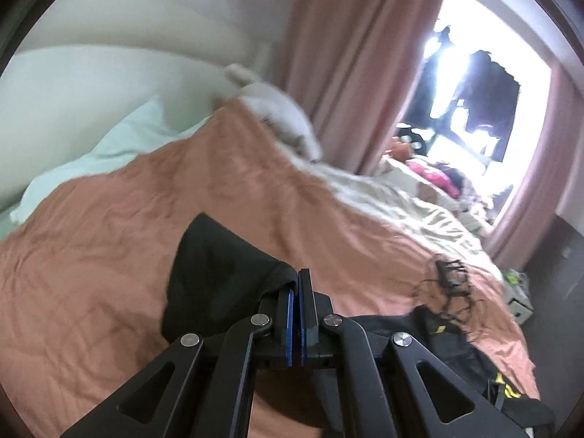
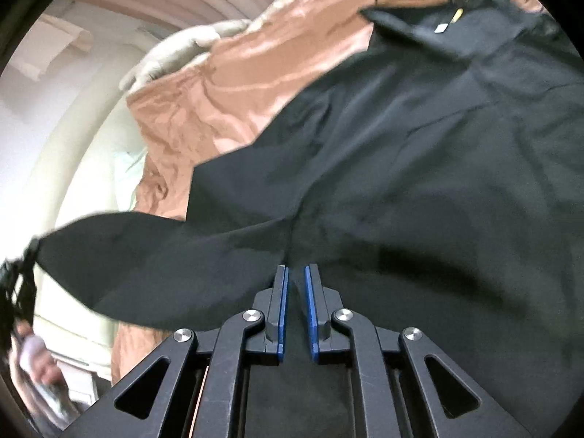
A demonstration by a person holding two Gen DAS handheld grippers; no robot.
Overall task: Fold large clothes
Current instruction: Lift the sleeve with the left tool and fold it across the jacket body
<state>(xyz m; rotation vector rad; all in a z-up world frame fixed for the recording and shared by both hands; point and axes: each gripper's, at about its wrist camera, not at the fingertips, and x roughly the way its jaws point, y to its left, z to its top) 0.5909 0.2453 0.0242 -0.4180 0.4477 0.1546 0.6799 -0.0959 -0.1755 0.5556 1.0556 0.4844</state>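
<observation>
A large black garment (image 2: 419, 168) lies spread on a salmon-pink bedspread (image 1: 109, 237). My left gripper (image 1: 296, 281) is shut on the end of a black sleeve (image 1: 215, 270) and holds it lifted over the bed. In the right wrist view that sleeve (image 2: 153, 259) stretches out to the left, where the left gripper (image 2: 16, 277) pinches its end. My right gripper (image 2: 296, 273) hovers just over the garment near the sleeve seam, its jaws a little apart, holding nothing.
A pale green pillow (image 1: 120, 138) and a white plush toy (image 1: 281, 116) lie at the head of the bed. A black tangle of cords (image 1: 450, 277) lies on the bedspread. Pink curtains (image 1: 357, 54) frame a bright window. Clutter sits on the floor (image 1: 518, 292) by the bed.
</observation>
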